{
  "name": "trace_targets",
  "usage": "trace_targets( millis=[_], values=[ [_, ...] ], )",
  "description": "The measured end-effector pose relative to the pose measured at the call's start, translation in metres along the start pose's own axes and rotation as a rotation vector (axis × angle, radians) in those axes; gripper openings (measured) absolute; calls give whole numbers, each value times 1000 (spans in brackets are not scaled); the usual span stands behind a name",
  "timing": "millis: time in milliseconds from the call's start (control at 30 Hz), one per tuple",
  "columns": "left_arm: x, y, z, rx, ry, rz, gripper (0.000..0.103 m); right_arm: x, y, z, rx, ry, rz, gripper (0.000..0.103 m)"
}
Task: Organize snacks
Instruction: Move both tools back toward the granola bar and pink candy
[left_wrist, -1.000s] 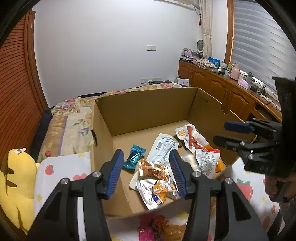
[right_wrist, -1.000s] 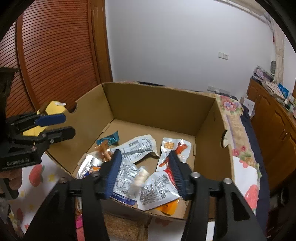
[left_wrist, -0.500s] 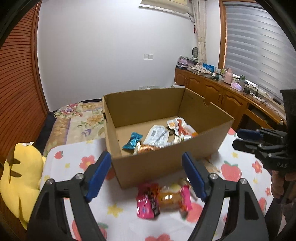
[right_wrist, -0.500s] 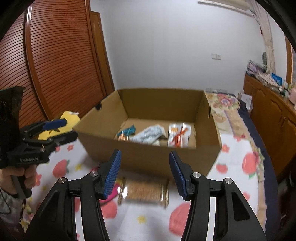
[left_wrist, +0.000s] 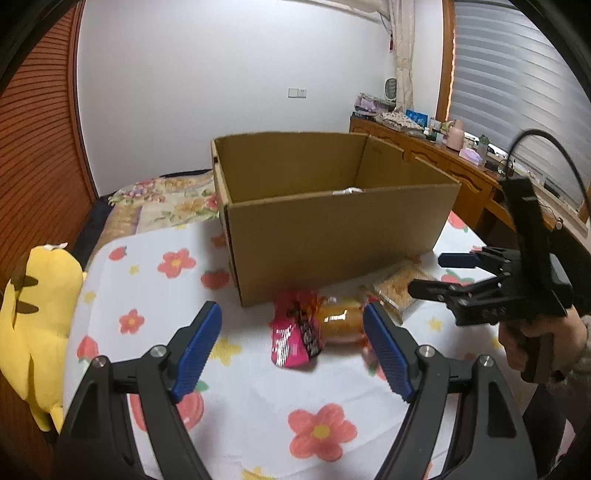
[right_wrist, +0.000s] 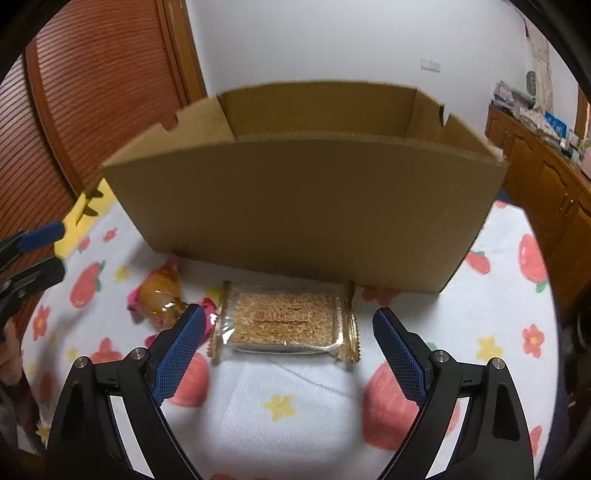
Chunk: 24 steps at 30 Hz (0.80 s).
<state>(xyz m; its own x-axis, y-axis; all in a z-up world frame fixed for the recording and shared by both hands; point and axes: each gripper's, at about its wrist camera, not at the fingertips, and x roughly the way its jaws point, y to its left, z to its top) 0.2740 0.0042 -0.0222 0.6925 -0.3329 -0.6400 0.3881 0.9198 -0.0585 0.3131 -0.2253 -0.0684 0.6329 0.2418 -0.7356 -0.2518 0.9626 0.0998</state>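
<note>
Both grippers low over the flowered cloth (left_wrist: 258, 398), on the near side of the cardboard box (left_wrist: 332, 236).

Left gripper (left_wrist: 293, 343): jaws wide apart, having just been opening, nothing clamped. Ahead of the blue pads (left_wrist: 195, 350), roughly in line with the gap, lies a pink-wrapped snack (left_wrist: 293, 332) with a clear orange-brown pack (left_wrist: 340, 323) touching its right side. Neither pad touches them; both lie just past the fingertips, closer to the right-hand finger.

Right gripper (right_wrist: 291, 347): jaws spread very wide, just been opening, holding nothing. A clear-wrapped grain bar (right_wrist: 286, 319) lies flat on the cloth between and slightly beyond the two fingertips, its long side running across the gap. Pads clear of it on both sides. Bar sits just in front of the box's near wall.

Off the right gripper's left finger: the pink and orange snacks again, just beside the bar's left end.

Box stands upright and open-topped, beyond both sets of fingers. A sliver of pale wrapper (left_wrist: 349, 191) shows over its rim in the left wrist view; the rest of the inside is hidden.

Yellow plush toy (left_wrist: 33, 321) well off to the left of the left gripper.
</note>
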Motion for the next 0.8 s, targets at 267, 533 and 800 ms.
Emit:
trace_targets(
  millis=[267,533,800],
  values=[
    [11,-2,-13,0,46,-5,79,24,9,2,-33,43,2,93],
    [19,-11,-16,8,62,-22,79,35,14,2,-95,48,-45,98],
    [24,-17,-16,7,72,-37,79,46,18,-1,-125,76,-80,103]
  ],
)
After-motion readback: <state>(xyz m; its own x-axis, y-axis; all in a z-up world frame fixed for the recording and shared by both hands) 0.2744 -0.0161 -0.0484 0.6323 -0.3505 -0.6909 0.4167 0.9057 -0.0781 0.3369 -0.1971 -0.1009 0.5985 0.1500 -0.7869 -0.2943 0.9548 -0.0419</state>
